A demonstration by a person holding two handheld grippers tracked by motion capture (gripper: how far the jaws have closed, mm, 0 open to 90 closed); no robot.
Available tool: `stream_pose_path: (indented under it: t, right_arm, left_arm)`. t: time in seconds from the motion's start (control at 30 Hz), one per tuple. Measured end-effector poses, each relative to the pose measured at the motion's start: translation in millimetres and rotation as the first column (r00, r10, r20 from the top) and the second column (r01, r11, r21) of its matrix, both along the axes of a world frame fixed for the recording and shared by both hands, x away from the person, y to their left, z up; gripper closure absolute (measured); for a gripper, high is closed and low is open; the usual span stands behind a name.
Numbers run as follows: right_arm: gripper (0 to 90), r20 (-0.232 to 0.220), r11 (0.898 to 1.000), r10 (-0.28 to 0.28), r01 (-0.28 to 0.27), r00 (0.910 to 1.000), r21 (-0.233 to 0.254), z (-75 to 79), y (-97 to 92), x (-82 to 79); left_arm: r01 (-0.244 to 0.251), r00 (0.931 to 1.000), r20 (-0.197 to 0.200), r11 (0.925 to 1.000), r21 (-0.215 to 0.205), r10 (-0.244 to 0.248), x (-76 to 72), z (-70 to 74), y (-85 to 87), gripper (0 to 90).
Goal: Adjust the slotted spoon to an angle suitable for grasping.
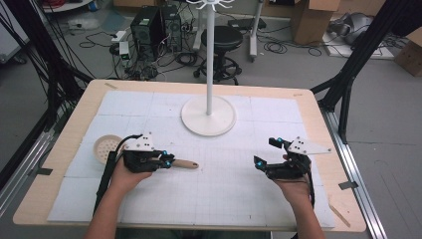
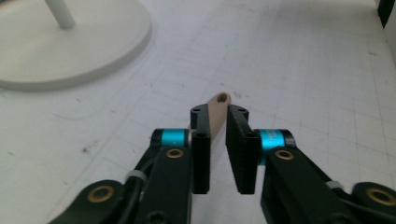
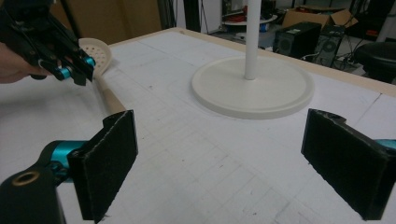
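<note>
Left gripper view shows my left gripper [image 2: 217,140] closing around the skimmer handle [image 2: 215,112] off-centre, so it could twist free, while my right gripper [image 3: 236,163] gapes empty.

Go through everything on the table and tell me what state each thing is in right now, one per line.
Left gripper: jaws narrowed around the spoon handle, a gap visible on one side.
Right gripper: open wide, empty.
Slotted spoon: lying flat, bowl toward the table's left edge.
White stand: upright, untouched.
</note>
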State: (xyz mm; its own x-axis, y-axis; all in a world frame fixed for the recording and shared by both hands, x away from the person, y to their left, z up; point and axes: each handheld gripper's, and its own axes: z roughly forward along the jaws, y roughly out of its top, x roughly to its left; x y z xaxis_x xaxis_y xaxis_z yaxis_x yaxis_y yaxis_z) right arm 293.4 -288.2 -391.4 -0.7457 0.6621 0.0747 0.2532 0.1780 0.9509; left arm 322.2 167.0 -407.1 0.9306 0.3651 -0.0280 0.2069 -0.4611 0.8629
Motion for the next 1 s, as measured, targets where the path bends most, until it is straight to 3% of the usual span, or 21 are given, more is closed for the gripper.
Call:
stream_pose_path:
  t: [0.27, 0.37, 0.43, 0.67, 0.93, 1.0]
  right_arm:
    - [9.8, -0.001, 1.000, 0.002, -0.002, 1.0000, 0.005, -0.3, -0.9, 0.3]
    - [9.8, -0.004, 1.000, 0.006, -0.006, 1.0000, 0.006, -0.6, -1.2, 1.0]
    - [9.8, -0.004, 1.000, 0.004, -0.004, 1.0000, 0.007, -0.7, -1.1, 1.4]
    - [9.8, 0.003, 1.000, 0.002, -0.002, 1.0000, 0.020, 0.2, -4.3, 1.4]
    - [9.8, -0.004, 1.000, -0.007, 0.007, 1.0000, 0.026, -0.7, -6.8, 2.8]
    - [9.8, -0.007, 1.000, -0.006, 0.006, 1.0000, 0.030, -1.3, -6.6, 4.1]
  left_arm:
    - [-0.034, 0.9985, 0.040, 0.9959, -0.084, 0.038, -3.9, 16.5, 19.4, 72.6]
    - [-0.070, 0.9959, 0.046, 0.9885, -0.134, 0.077, -5.4, 21.5, 30.0, 60.7]
    - [-0.096, 0.9929, 0.053, 0.9800, -0.175, 0.107, -7.1, 26.4, 42.3, 58.2]
    - [-0.127, 0.9883, 0.057, 0.9694, -0.210, 0.142, -6.8, 30.8, 54.9, 47.5]
    - [-0.143, 0.9873, 0.037, 0.9681, -0.205, 0.154, -2.4, 28.8, 57.1, 35.2]
    - [-0.132, 0.9881, 0.050, 0.9683, -0.212, 0.145, -3.4, 29.3, 59.3, 33.5]
